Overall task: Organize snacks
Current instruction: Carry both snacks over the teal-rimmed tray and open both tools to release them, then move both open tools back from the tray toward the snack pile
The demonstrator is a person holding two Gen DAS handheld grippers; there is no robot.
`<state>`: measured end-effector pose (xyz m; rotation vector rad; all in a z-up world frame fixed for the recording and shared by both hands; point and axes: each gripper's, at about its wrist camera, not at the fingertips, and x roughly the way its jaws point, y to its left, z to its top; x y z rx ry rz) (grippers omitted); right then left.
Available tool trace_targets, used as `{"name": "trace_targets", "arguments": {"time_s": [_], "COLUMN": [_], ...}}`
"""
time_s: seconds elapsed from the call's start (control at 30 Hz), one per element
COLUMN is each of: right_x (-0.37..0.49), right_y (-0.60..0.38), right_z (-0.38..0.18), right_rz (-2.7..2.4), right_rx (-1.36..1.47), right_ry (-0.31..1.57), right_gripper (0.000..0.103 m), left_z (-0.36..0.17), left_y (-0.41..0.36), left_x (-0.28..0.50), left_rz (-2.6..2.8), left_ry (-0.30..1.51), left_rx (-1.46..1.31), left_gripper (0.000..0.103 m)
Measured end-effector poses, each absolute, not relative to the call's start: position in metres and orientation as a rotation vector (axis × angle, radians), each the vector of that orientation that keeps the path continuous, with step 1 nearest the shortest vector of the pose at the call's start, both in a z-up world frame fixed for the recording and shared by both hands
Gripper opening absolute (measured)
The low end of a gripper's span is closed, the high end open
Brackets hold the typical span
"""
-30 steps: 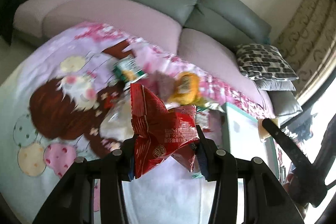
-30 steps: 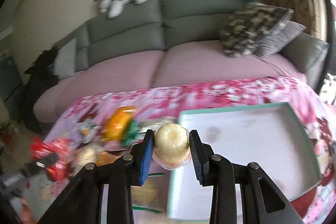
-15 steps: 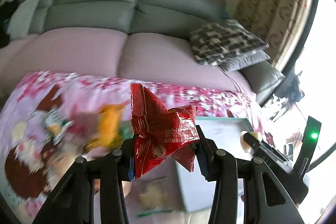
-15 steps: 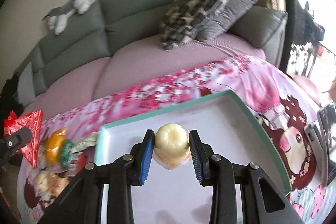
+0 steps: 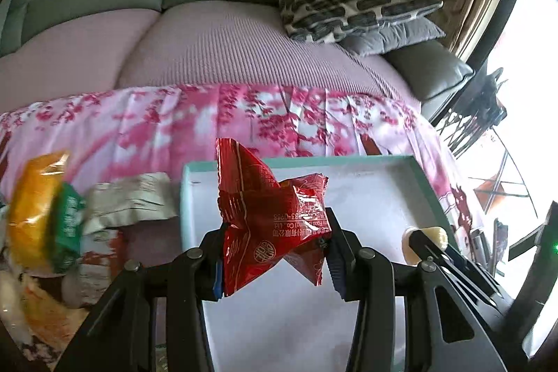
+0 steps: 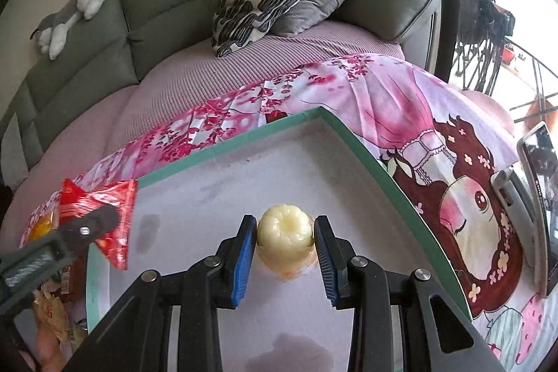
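My left gripper [image 5: 273,253] is shut on a crinkled red snack packet [image 5: 268,215] and holds it over the left part of a white tray with a teal rim [image 5: 185,197]. My right gripper [image 6: 284,250] is shut on a pale yellow jelly cup [image 6: 284,232] above the tray's [image 6: 366,152] middle. The red packet also shows at the left of the right wrist view [image 6: 101,204]. The jelly cup shows at the right of the left wrist view [image 5: 423,237].
Several loose snacks lie left of the tray, among them an orange and green packet [image 5: 38,211] and a white wrapper [image 5: 132,201]. A phone on a stand [image 6: 538,204] is at the right. A grey sofa [image 6: 174,6] with cushions lies behind the pink cloth.
Both grippers swung right, from over the snack pile to over the tray, each still holding its snack. The tray now fills the lower part of both views.
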<state>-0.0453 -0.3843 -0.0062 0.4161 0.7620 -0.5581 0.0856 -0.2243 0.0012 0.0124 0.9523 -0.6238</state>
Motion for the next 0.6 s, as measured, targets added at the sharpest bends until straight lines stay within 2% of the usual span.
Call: {"name": "trace_targets", "arguments": {"time_s": [0.13,0.2,0.23,0.37,0.4,0.43,0.5,0.6], "right_x": [-0.046,-0.047,-0.047,-0.048,-0.049,-0.049,-0.051,-0.055], "right_y": [-0.384,-0.384,-0.383,-0.38,-0.379,-0.378,-0.376,-0.373], "right_z": [-0.004,-0.001,0.001,0.007,0.007,0.007,0.007,0.008], "right_rz": [-0.563,-0.551,-0.552,-0.562,-0.563,-0.564,-0.577,-0.588], "right_rx": [0.404,0.414,0.411,0.385,0.381,0.377,0.364,0.357], "right_ry": [0.76,0.754,0.757,0.793,0.807,0.826,0.87,0.906], "right_gripper": [0.038,0.038,0.038,0.038,0.042,0.052,0.069,0.072], "left_z": [-0.006,-0.006,-0.006,-0.001,0.001,0.003,0.007,0.01], "left_y": [-0.235,-0.235,-0.234,-0.227,-0.224,-0.22,-0.211,-0.193], "left_x": [0.086,0.086,0.084,0.082,0.08,0.078,0.075,0.069], "left_rz": [-0.605,-0.595,-0.578,-0.549,-0.535,-0.519,-0.472,-0.381], "left_ry": [0.956,0.956,0.956,0.952,0.951,0.946,0.943,0.929], "left_rx": [0.036,0.037,0.043,0.042,0.043,0.042,0.051,0.07], "left_gripper": [0.051,0.071,0.074,0.076,0.076,0.077,0.084,0.09]}}
